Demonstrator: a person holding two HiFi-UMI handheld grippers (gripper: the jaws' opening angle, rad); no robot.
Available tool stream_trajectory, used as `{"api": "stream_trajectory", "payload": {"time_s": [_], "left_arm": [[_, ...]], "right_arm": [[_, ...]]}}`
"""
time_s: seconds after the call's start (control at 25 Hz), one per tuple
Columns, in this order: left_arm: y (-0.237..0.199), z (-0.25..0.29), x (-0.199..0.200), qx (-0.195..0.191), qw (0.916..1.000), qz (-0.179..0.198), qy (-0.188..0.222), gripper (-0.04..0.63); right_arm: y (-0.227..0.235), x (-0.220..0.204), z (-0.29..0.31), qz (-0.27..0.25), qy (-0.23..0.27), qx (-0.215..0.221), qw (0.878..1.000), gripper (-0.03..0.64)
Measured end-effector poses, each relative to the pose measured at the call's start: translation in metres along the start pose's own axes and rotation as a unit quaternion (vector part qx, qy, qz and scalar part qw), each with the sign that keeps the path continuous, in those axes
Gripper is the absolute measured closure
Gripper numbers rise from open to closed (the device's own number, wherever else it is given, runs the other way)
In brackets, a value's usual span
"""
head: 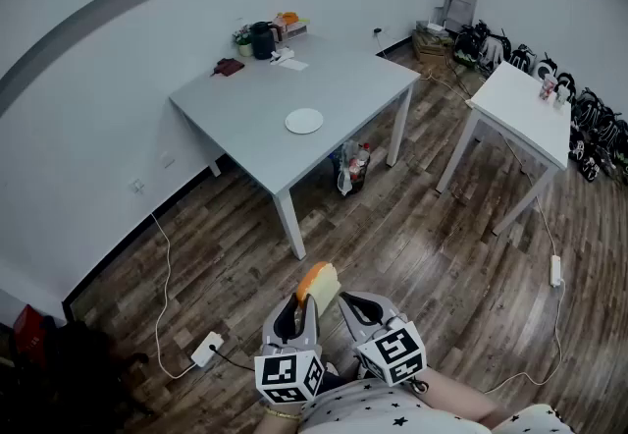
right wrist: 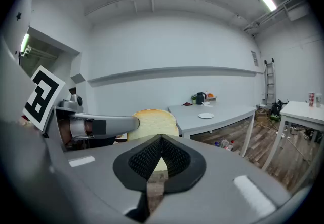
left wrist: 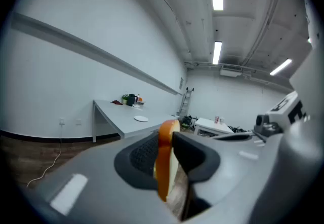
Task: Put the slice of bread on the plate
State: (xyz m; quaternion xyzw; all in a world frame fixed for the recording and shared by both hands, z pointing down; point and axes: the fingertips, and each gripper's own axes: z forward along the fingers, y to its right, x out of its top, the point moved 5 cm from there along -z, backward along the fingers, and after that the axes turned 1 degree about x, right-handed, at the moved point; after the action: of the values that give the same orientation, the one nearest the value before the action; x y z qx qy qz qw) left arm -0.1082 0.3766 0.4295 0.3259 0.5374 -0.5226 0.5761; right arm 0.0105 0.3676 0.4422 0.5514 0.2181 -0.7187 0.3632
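Left gripper [left wrist: 169, 143] clamped on the bread [head: 320, 283]: slice on edge, crust up, pinched across its faces between the pads. Right gripper [right wrist: 161, 139] just beside it, jaws together, nothing in them. Both held low in front of the body, over bare floor [head: 422, 255]. Plate [head: 304, 121] well apart, on the grey table [head: 235, 113], toward its near side, bare top all round it. Clutter [head: 265, 37] only at the far edge.

Step in hand, as I judge it: the carry.
- Hold the squeeze even. Soft crumb will likely dent or tear if pressed harder, and slip if eased.
- Approach the table's near side square on.
- Over the plate, tip the slice toward flat and bring it low before letting go, so it lands inside the rim and does not topple off.
- Right gripper could steady the plate if it skids.
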Motion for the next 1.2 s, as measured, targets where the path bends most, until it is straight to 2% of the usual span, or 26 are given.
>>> {"api": "stream_trajectory", "payload": {"time_s": [0.72,0.96,1.2], "left_arm": [[-0.055,0.02,0.007,-0.024,0.9997,0.0,-0.007,0.503],[-0.057,0.058,0.008,-0.025,0.9996,-0.005,-0.014,0.503],[-0.062,0.125,0.022,-0.016,0.9997,-0.018,-0.005,0.503]], "right_arm": [[-0.02,0.01,0.051,0.005,-0.005,-0.017,1.0,0.618],[0.011,0.013,0.071,0.009,-0.007,-0.023,1.0,0.618],[0.072,0.034,0.114,0.001,0.002,-0.018,1.0,0.618]]}}
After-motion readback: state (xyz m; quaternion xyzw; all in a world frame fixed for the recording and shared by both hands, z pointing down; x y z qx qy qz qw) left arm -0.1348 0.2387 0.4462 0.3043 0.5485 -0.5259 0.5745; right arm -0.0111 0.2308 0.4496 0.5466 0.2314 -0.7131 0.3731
